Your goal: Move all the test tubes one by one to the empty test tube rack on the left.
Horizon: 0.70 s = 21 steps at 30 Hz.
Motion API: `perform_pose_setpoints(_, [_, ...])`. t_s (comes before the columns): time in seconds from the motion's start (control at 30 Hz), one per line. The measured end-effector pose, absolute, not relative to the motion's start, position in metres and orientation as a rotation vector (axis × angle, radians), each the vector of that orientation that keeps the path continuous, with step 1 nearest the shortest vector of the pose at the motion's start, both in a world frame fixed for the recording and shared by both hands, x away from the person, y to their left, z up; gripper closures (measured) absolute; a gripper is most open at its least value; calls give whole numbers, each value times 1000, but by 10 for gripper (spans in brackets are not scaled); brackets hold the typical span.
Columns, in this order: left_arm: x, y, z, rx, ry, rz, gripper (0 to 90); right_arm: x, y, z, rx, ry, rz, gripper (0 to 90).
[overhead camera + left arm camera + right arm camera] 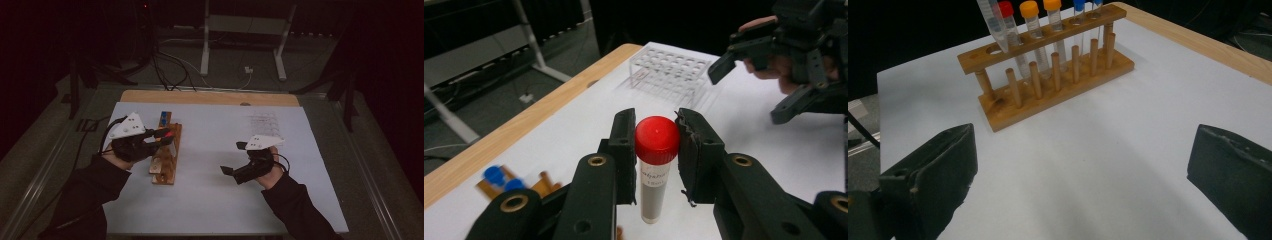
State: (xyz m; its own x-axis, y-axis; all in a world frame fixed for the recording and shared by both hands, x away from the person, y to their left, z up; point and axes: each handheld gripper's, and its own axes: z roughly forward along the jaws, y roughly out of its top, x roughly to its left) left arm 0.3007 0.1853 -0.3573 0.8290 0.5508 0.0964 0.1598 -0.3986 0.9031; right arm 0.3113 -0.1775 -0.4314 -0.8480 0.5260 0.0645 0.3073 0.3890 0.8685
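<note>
My left gripper is shut on a red-capped tube, its jaws pressed on the cap's sides. In the high view the left gripper holds it over the wooden rack. In the right gripper view the held tube hangs tilted, its lower end just above the rack's empty end hole. Red-, orange- and blue-capped tubes stand in the other holes. My right gripper is open and holds nothing, right of the rack; its jaws stand wide apart above bare white paper.
A clear plastic rack with several empty holes stands at the table's far right side, faint in the high view. White paper covers the table. The wooden table edge runs along the back.
</note>
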Motion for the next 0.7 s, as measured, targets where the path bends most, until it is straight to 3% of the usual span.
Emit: perform_pose_setpoints(0.7, [297,220,-391,1970,651,497,718,310,-176,-432,716,2442,1445,0])
